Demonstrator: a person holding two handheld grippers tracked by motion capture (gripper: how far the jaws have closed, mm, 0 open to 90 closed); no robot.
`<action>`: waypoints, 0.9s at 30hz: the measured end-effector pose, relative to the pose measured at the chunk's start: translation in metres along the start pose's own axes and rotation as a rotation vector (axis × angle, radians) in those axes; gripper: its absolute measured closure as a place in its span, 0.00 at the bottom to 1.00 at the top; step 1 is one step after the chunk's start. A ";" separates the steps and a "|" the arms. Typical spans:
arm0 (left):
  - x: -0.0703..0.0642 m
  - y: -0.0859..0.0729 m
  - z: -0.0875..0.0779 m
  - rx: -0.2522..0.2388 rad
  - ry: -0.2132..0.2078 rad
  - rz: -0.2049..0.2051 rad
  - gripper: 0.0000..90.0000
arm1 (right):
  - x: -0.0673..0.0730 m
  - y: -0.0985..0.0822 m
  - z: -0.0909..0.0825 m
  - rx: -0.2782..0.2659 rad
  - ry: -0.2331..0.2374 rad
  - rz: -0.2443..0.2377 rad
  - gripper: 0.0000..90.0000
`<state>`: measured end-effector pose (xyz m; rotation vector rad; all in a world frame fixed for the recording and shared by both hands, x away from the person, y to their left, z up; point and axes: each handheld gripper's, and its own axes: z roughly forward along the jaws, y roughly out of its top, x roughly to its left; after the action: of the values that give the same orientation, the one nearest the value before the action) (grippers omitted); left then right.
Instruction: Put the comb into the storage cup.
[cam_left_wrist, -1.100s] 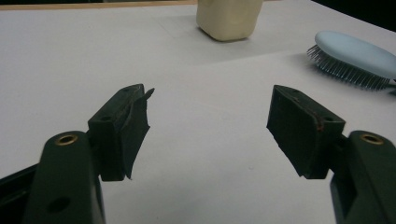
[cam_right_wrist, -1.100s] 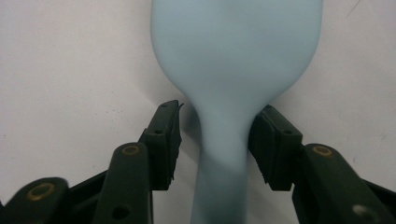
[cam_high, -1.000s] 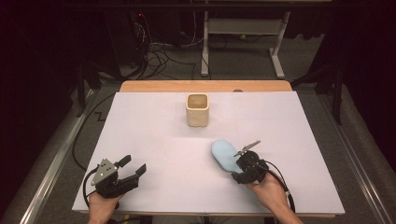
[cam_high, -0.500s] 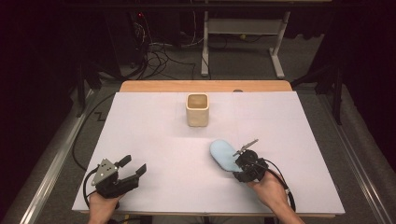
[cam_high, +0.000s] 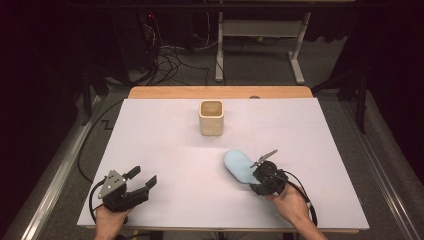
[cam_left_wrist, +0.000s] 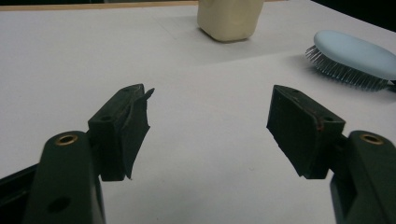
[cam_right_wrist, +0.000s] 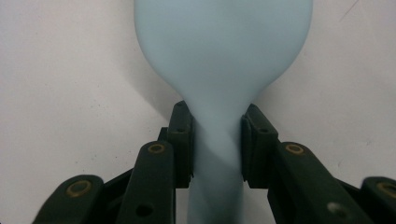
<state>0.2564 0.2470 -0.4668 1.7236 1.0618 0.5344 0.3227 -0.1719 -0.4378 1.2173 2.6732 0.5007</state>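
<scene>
A light blue hairbrush (cam_high: 239, 166) lies bristles down on the white table (cam_high: 150, 135), right of centre. My right gripper (cam_high: 255, 176) has its jaws on either side of the brush's handle (cam_right_wrist: 217, 186). They have just been closing and now press on it, so the gripper (cam_right_wrist: 217, 140) is shut on the brush. The oval brush head (cam_right_wrist: 224, 51) points away from the hand. My left gripper (cam_high: 143, 177) rests near the front left edge, open, with only bare table between its jaws (cam_left_wrist: 210, 126). The brush (cam_left_wrist: 355, 53) lies off to its right.
A beige square cup (cam_high: 211, 117) stands upright at the middle back of the table, and its base (cam_left_wrist: 229, 18) also appears in the left gripper view. A wooden strip (cam_high: 220, 92) runs along the far edge. Cables and a desk frame lie on the floor behind.
</scene>
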 end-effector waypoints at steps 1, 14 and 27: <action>0.000 0.000 0.000 0.000 0.000 -0.001 0.33 | 0.000 0.000 0.000 0.000 -0.003 -0.005 0.78; 0.000 0.000 0.000 0.000 -0.001 -0.002 0.33 | 0.000 0.000 -0.006 -0.034 0.010 -0.024 0.78; -0.001 0.001 0.002 0.001 -0.005 -0.005 0.33 | -0.002 -0.002 -0.015 -0.073 0.015 -0.018 0.78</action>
<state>0.2578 0.2448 -0.4665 1.7223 1.0621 0.5261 0.3178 -0.1781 -0.4242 1.1725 2.6506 0.6008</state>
